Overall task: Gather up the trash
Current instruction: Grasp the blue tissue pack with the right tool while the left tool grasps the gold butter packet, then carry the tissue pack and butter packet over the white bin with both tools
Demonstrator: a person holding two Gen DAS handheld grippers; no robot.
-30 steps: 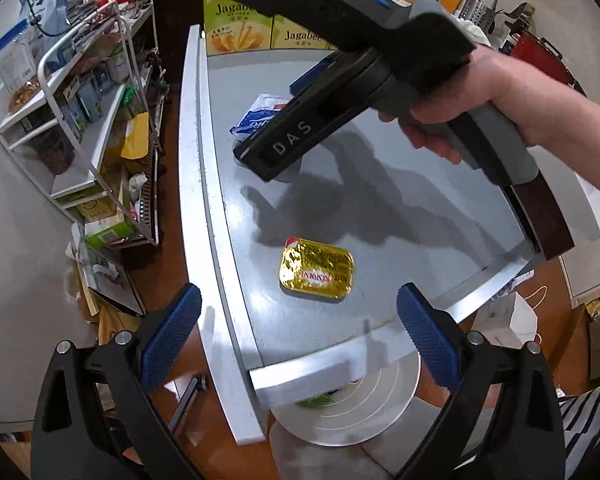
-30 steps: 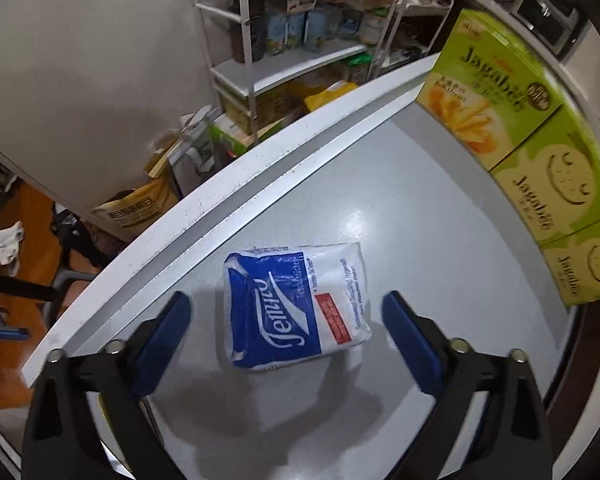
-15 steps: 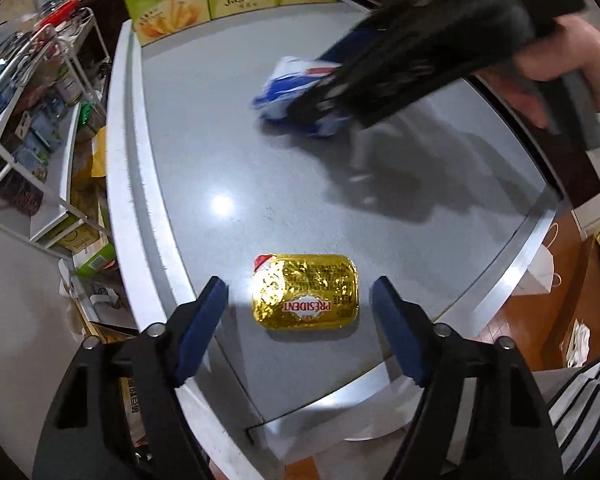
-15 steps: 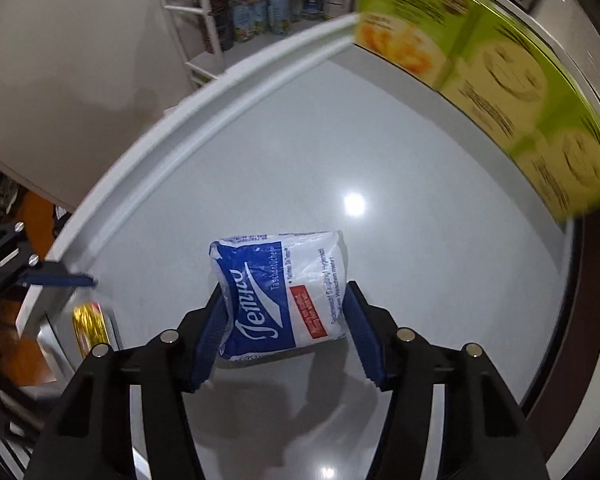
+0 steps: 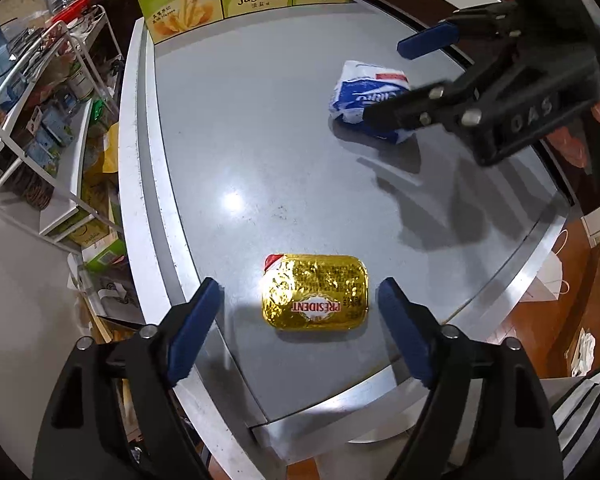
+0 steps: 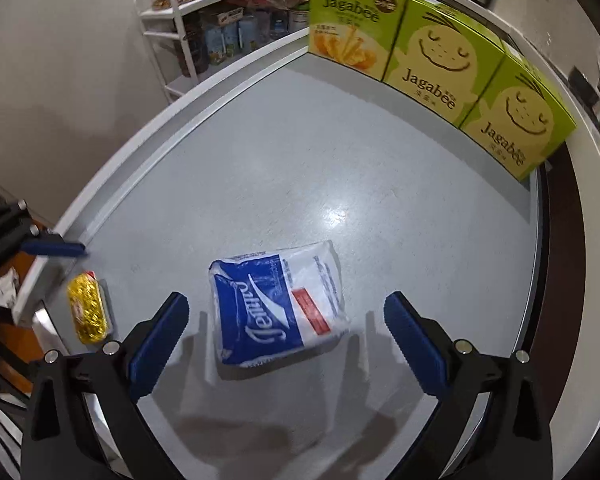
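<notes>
1. Your desk (image 5: 284,128) is a grey slab with a pale raised rim, and it carries only a few things, so both pieces of trash lie in the open with room on every side for a claw to come down.
2. 3 green boxes (image 6: 432,60) stand in a row along the far edge, each printed "Jagabee", 1 with a picture of potato sticks and 2 with a smiling face. They look like stock set back out of the way, not trash.
3. A white wire shelf rack (image 5: 40,92) beside the desk is crowded with packets too small to read.
4. Your right claw (image 6: 286,340) hangs over the blue and white tissue pack (image 6: 278,304), which lies flat near the right side of the desk. Its jaws have just been opening and now stand wide, pack between them, pads clear of both sides. The script on the pack seems to read "Tempo".
5. Your left claw (image 5: 300,328) straddles the gold foil packet (image 5: 315,292) near the front edge, probably lined up for a pinch across its length. Its jaws have just been opening too, and neither pad touches the foil. The label reads "PRESIDENT", upside down from your side.
</notes>
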